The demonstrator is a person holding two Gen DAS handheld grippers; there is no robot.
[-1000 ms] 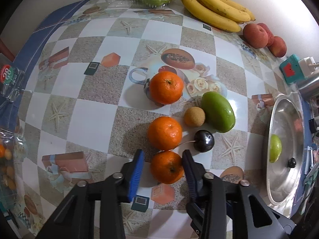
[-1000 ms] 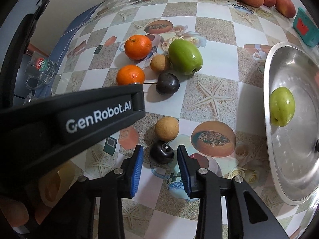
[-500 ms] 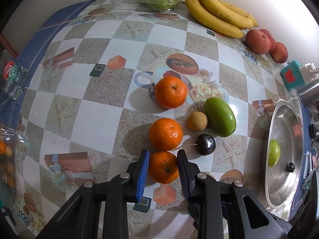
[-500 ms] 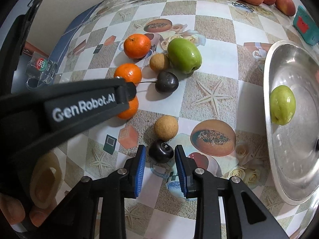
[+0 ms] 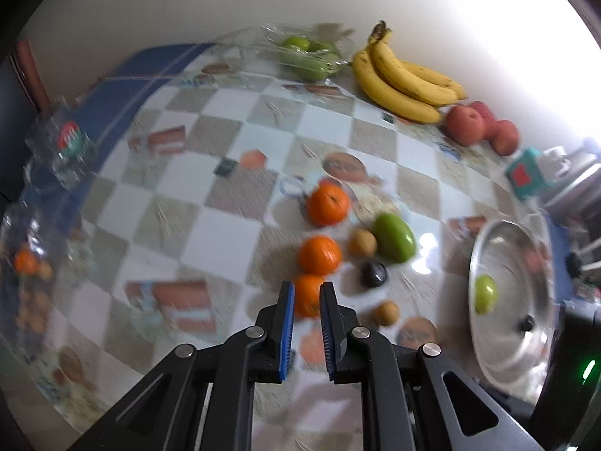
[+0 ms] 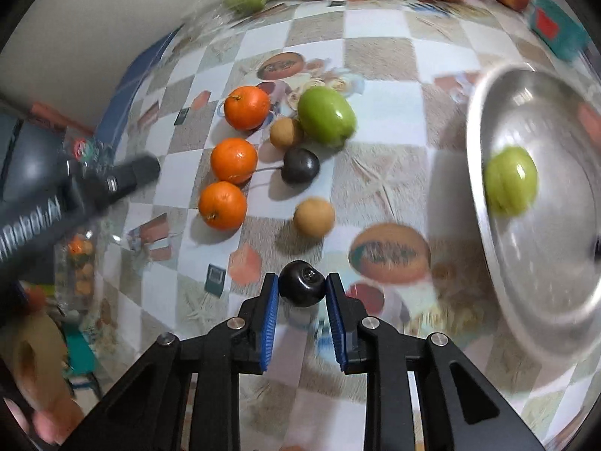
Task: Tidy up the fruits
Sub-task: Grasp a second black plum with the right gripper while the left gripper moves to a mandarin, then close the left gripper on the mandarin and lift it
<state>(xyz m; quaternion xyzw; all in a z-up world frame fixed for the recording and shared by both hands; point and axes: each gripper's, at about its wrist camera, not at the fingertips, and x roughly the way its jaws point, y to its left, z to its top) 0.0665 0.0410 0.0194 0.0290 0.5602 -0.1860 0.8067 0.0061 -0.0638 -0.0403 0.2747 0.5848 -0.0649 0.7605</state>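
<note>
Right gripper (image 6: 302, 293) clamped on a glossy dark plum (image 6: 301, 288), left gripper (image 5: 307, 302) closed with nothing held above three oranges (image 5: 319, 255) in a row, smooth green mango (image 6: 326, 115) beside round brown fruit (image 6: 314, 217), steel lid (image 6: 541, 270) at right on checkered tablecloth (image 6: 379, 60)

Motion blur, fisheye warp, right-side glare

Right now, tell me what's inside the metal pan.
The metal pan holds one green fruit and a small dark knob. Its far side runs out of the right wrist view.
</note>
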